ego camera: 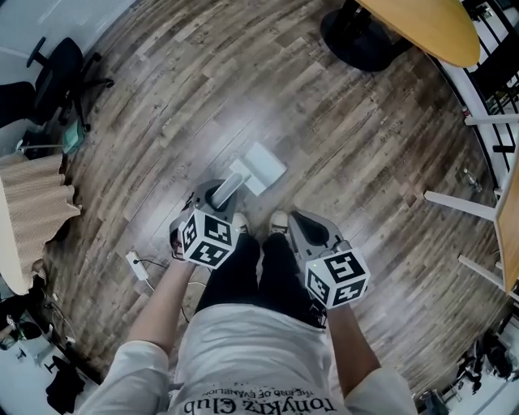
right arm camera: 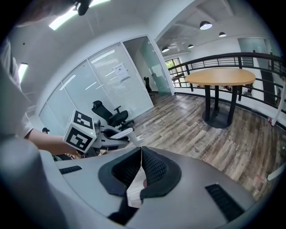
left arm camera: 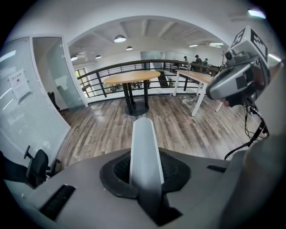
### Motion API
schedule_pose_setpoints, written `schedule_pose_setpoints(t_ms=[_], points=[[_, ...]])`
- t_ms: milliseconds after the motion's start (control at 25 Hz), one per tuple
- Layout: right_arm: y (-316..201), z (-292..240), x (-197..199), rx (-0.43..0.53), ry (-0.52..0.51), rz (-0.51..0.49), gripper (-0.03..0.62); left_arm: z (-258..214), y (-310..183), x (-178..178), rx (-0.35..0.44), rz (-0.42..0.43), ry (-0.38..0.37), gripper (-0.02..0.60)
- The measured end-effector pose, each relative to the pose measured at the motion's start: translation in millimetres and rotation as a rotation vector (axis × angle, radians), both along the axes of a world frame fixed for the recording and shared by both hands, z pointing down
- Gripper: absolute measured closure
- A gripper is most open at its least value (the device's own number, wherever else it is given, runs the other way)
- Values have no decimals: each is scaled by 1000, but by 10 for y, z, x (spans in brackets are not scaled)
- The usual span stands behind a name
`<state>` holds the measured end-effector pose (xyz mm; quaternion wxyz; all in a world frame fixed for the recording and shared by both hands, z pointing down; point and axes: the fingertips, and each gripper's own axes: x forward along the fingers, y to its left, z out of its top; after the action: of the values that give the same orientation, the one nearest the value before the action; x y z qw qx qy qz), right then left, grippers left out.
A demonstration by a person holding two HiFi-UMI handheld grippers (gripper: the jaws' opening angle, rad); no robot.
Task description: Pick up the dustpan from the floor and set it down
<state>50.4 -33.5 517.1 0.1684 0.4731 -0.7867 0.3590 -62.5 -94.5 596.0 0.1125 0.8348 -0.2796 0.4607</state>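
Wooden floor (ego camera: 340,154): dustpan (ego camera: 261,167) beyond shoes (ego camera: 278,220).
Left gripper (ego camera: 220,194): jaws clenched on dustpan handle.
Right gripper (ego camera: 298,219): jaws pressed together.
Far: round table (ego camera: 430,24) right, office chair (ego camera: 61,77) left.

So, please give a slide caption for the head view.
Left gripper holds the dustpan by its handle over a wooden floor.

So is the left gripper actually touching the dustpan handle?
Touching. The left gripper view shows the dustpan handle running straight between the jaws of the left gripper, which are closed against both its sides.
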Motion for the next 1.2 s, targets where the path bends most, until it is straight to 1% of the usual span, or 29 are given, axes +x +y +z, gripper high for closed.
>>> schedule_pose_setpoints(t_ms=[520,800,1200], points=[[-31,152,19,-32,-5,6,568,270,-155,18,-20,-20,1,499],[-56,177,12,-39,-10,7,568,367,-167,-2,-50,-24,3,499],[-73,175,-38,-34,-17,-4,568,442,-87,-128,-88,-42,-32,499]])
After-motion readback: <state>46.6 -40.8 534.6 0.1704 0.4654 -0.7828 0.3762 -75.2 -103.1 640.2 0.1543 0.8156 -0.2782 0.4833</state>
